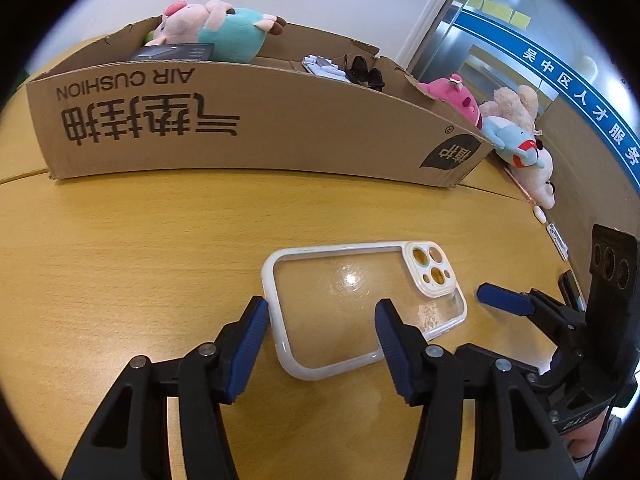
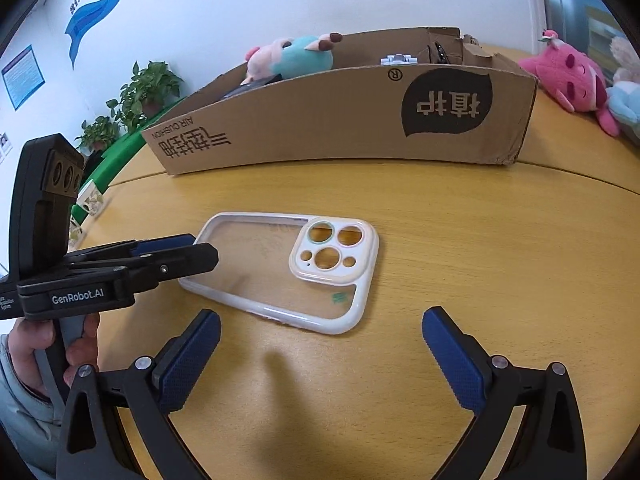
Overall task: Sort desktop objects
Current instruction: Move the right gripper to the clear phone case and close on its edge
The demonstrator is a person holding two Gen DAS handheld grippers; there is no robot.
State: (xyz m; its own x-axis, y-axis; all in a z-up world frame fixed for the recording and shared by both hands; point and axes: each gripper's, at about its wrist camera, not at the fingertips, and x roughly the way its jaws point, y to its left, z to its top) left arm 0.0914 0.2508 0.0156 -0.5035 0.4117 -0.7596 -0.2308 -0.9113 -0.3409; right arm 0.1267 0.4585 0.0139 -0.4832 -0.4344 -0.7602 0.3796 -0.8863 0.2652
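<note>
A clear phone case (image 1: 360, 296) (image 2: 280, 268) with a white rim lies flat on the wooden table, its camera cut-outs to the right. My left gripper (image 1: 320, 316) (image 2: 204, 248) is low over the case's left end. One blue pad sits against the outside of the short rim, and the other stands over the clear panel, away from the rim. It is open. My right gripper (image 2: 320, 318) (image 1: 528, 292) is wide open just in front of the case's near long edge and holds nothing.
A long cardboard box (image 1: 280, 128) (image 2: 340, 128) stands behind the case, holding a pink and teal plush pig (image 1: 224, 28) (image 2: 296, 56) and dark sunglasses (image 1: 364, 72). A pink plush (image 1: 460, 96) (image 2: 572, 80) and other plush toys (image 1: 516, 136) lie right of the box. Potted plants (image 2: 148, 88) stand far left.
</note>
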